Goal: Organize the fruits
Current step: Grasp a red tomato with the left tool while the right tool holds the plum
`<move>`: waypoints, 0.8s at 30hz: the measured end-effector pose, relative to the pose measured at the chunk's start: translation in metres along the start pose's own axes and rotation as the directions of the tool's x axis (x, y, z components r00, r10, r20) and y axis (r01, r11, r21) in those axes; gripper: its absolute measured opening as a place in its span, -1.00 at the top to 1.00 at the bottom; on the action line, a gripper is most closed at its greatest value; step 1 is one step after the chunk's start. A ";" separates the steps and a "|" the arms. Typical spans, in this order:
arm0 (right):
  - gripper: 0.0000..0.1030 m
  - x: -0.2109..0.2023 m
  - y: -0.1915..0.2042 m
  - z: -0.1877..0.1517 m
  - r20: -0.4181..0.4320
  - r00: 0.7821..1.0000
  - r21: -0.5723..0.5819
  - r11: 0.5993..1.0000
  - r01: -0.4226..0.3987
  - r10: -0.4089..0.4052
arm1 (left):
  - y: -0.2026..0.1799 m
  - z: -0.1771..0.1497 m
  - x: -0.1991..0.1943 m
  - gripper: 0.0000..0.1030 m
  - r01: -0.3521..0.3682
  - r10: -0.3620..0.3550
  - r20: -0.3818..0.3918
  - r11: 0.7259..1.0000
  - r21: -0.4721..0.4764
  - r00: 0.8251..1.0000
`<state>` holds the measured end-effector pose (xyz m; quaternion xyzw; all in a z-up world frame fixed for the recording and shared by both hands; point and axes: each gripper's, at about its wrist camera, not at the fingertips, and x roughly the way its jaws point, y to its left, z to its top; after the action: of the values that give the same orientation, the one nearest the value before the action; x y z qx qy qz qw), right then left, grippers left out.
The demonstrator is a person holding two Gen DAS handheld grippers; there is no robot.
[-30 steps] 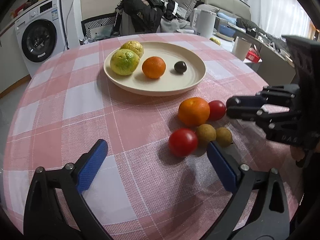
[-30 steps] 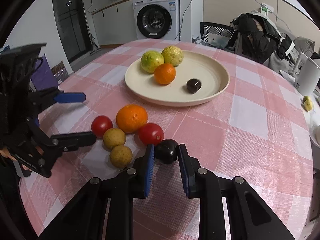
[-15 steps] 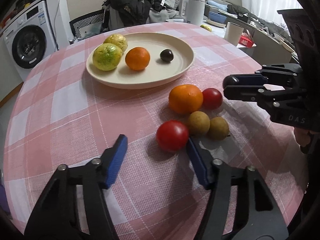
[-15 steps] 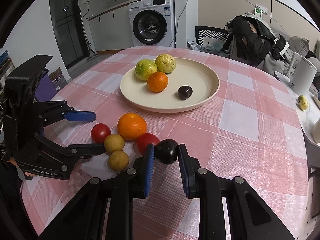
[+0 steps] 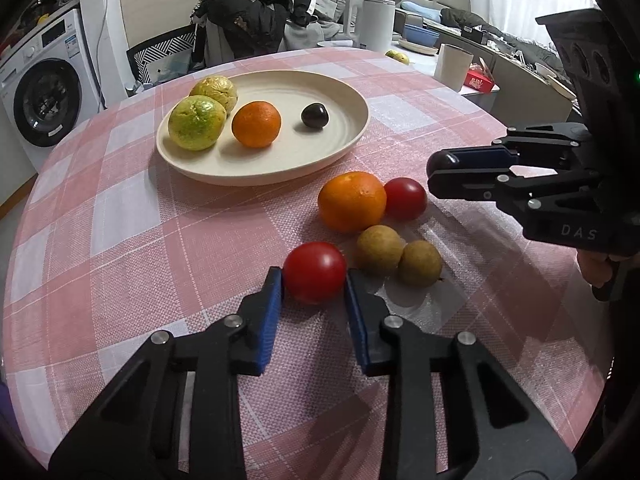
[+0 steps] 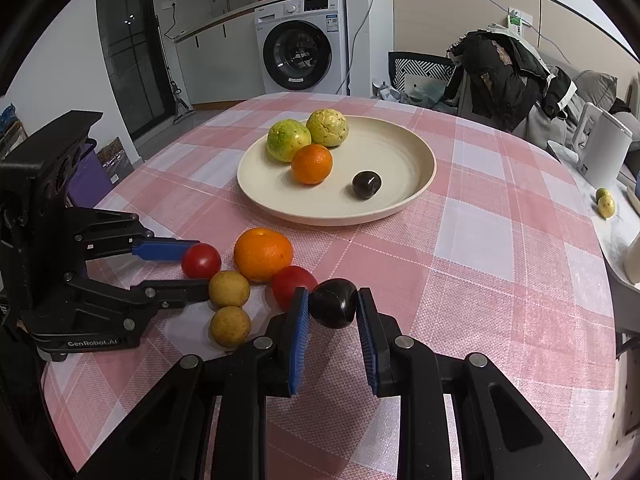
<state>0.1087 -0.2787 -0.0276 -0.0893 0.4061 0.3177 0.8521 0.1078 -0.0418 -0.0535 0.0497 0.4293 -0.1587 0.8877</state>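
Observation:
A cream plate (image 5: pixel 344 136) (image 6: pixel 416 188) holds two green-yellow fruits, a small orange (image 5: pixel 256 124) and a dark plum (image 5: pixel 314 115). On the checked cloth lie a big orange (image 5: pixel 352 201) (image 6: pixel 263 254), a red tomato (image 5: pixel 405 198) (image 6: pixel 290 285) and two brown fruits (image 5: pixel 379 249) (image 5: pixel 420 263). My left gripper (image 5: pixel 314 280) (image 6: pixel 192 276) is shut on a red tomato (image 5: pixel 315 272) (image 6: pixel 201 261) on the cloth. My right gripper (image 6: pixel 333 306) (image 5: pixel 434 170) is shut on a dark plum (image 6: pixel 333 303), held above the cloth.
A washing machine (image 6: pixel 304 50) stands beyond the table. A chair piled with dark clothes (image 5: pixel 248 16) is at the far edge. A white kettle (image 5: pixel 370 18) and cup (image 5: pixel 452 66) stand on a side counter to the right.
My left gripper moved forward and closed its jaws on the near red tomato. My right gripper rose with the plum still in it.

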 end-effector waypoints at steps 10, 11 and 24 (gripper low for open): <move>0.52 -0.003 -0.005 0.000 0.022 1.000 0.016 1.000 -0.001 0.000 | 0.011 0.002 -0.012 0.47 0.009 -0.006 0.070 0.999 -0.050 0.998; 0.52 -0.004 -0.005 0.000 0.026 1.000 0.018 1.000 -0.002 0.001 | 0.012 0.002 -0.014 0.47 0.011 -0.007 0.081 0.998 -0.055 0.997; 0.52 -0.024 -0.003 0.008 0.142 0.990 0.052 0.999 -0.012 0.004 | 0.025 0.014 -0.038 0.47 -0.040 0.062 0.197 0.992 -0.118 0.979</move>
<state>0.1041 -0.2891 -0.0047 -0.0425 0.3531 0.3161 0.8796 0.1042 -0.0118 -0.0159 -0.0059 0.3449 -0.1155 0.9315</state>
